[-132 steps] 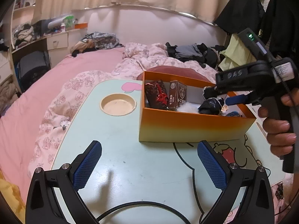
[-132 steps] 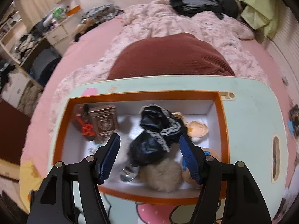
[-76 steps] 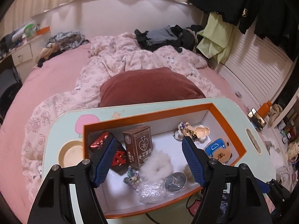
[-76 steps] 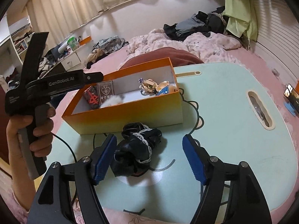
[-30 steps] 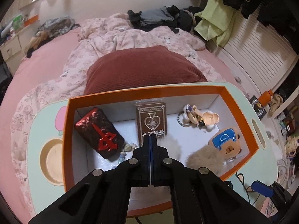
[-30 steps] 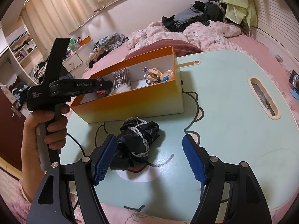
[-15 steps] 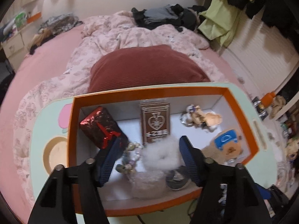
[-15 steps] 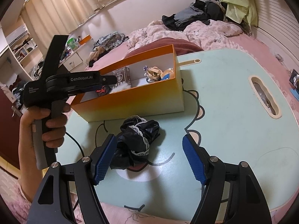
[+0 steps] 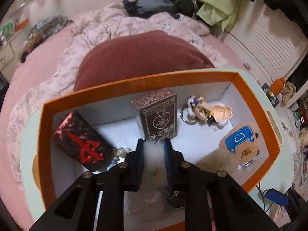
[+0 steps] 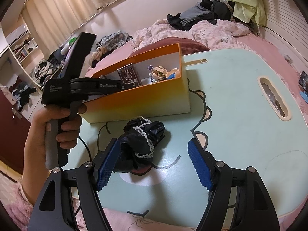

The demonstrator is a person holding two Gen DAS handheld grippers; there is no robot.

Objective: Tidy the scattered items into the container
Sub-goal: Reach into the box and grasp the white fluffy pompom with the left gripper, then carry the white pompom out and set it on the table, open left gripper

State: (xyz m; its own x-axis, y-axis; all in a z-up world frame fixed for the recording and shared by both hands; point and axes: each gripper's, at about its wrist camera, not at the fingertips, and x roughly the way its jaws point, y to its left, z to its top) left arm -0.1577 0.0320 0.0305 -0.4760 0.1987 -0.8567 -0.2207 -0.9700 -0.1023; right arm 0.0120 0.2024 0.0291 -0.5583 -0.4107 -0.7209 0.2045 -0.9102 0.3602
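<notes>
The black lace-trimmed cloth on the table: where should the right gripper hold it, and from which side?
Grip the bunched middle of the black lace-trimmed cloth, coming from above. It lies crumpled and loose on the table, near the right gripper's left finger, whose jaws stand open, so shift left first.

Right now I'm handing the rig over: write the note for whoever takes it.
Left gripper: inside the orange box, just been closing, now shut on the white fluffy pompom.
Right gripper: open, straddling the black lace-trimmed cloth on the table, not gripping it.
Done: card box, red-and-black case, figure keychain, bear plush are boxed.
Left: box the cloth.
</notes>
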